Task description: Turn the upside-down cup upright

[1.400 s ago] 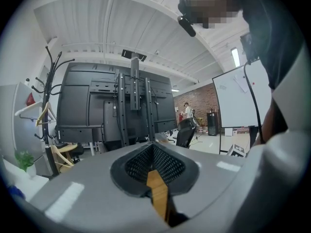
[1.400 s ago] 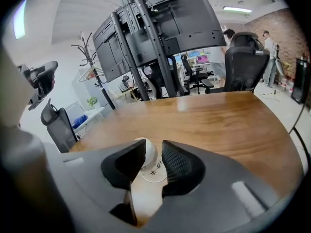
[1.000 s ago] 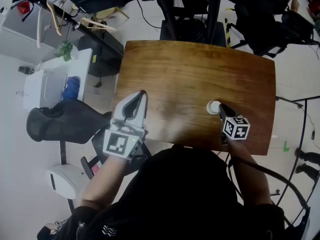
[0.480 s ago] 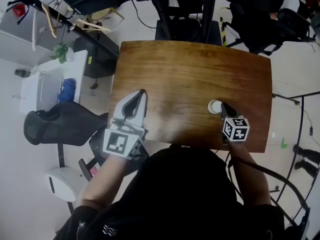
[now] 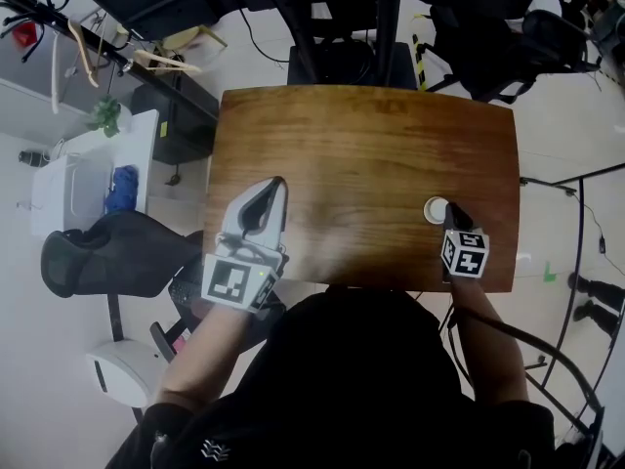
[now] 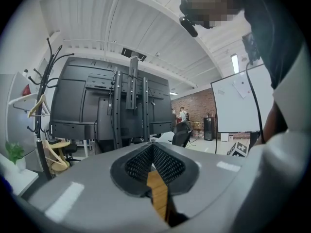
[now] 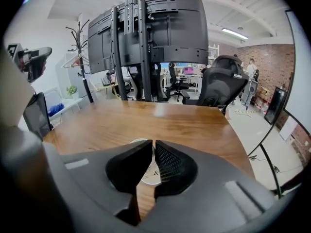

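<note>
Cup (image 5: 434, 209) nearer table (image 5: 361, 154) edge, right gripper (image 7: 152, 148) jaws just closed on rim

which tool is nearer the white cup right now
Right. The right tool is against the cup, its jaws having just closed, apparently onto the cup's edge. The left tool hangs far off over the table's left side, shut, empty.

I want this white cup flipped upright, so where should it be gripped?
Pinch the cup by the thin rim facing up, at its near side, slanting down from the table's near edge, which it sits close to. The right gripper has just closed its jaws there.
</note>
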{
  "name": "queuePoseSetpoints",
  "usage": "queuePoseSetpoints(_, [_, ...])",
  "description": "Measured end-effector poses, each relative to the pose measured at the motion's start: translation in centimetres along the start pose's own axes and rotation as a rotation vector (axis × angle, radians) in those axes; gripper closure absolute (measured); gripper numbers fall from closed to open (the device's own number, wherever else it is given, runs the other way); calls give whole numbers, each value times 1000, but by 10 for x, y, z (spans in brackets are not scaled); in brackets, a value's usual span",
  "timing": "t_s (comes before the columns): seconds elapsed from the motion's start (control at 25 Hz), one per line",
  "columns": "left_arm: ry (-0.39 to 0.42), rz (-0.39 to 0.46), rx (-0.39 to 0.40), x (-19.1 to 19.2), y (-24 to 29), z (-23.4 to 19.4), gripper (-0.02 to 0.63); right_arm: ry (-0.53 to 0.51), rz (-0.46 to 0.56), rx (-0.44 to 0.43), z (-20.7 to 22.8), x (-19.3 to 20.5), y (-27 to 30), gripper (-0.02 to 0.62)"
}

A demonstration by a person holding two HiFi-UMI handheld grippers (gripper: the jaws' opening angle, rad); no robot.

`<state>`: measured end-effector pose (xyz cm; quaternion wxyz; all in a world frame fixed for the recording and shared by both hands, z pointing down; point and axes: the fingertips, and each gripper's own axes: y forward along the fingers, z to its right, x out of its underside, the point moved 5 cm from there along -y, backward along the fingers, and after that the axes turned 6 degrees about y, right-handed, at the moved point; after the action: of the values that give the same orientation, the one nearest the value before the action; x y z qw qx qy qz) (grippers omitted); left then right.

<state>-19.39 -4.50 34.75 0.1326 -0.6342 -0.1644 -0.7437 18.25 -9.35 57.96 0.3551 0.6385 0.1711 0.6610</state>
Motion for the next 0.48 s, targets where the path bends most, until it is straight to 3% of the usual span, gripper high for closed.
queuePoseSetpoints(0.24, [0,2,-9,-2,-1,-4,606,-101,-39,91,12,-1,4,574])
queuePoseSetpoints(0.48, [10,3,-25,-4,-5,-8,606,-215,-33,38,-19,-9,11,574])
